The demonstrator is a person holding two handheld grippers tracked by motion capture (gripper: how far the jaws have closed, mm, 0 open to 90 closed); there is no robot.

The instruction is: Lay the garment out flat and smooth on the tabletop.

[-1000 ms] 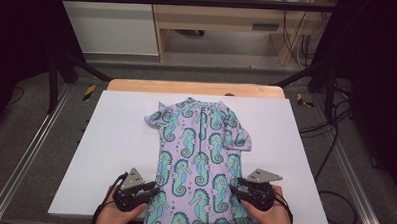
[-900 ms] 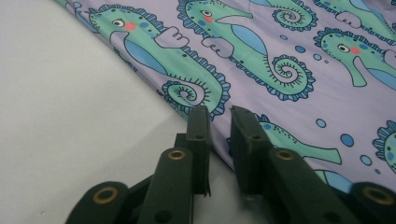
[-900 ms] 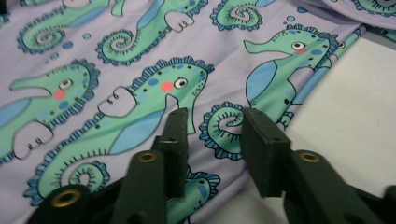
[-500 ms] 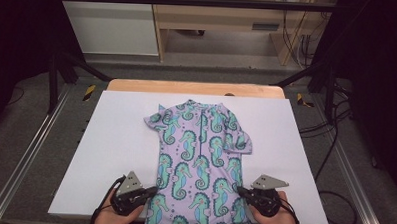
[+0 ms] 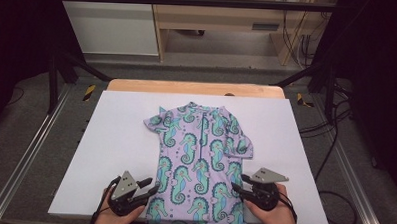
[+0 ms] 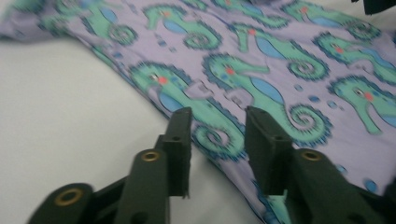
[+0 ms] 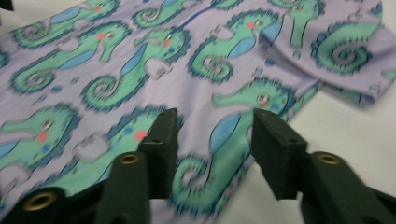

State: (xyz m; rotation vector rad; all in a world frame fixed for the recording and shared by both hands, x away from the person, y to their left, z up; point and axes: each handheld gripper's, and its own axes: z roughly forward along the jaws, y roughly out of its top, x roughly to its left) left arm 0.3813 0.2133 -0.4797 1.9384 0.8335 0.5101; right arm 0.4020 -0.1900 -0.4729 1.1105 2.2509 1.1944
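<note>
1. We see a lilac short-sleeved shirt printed with green seahorses (image 5: 200, 157) lying flat on the white table sheet (image 5: 110, 149), collar toward 12 o'clock, hem at the 6 o'clock edge.
2. Our left gripper (image 5: 150, 186) sits at the shirt's 8 o'clock edge; its jaws have just been opening and stand spread above the cloth, pinching nothing.
3. Our right gripper (image 5: 236, 184) is at 4 o'clock, jaws likewise just opened, cloth beneath them unheld.
4. Nothing blocks either gripper.
5. Beyond the table at 12 o'clock stand a pale wooden bench (image 5: 215, 15) and grey floor (image 5: 30, 136), with black cables (image 5: 331, 126) at 3 o'clock.
</note>
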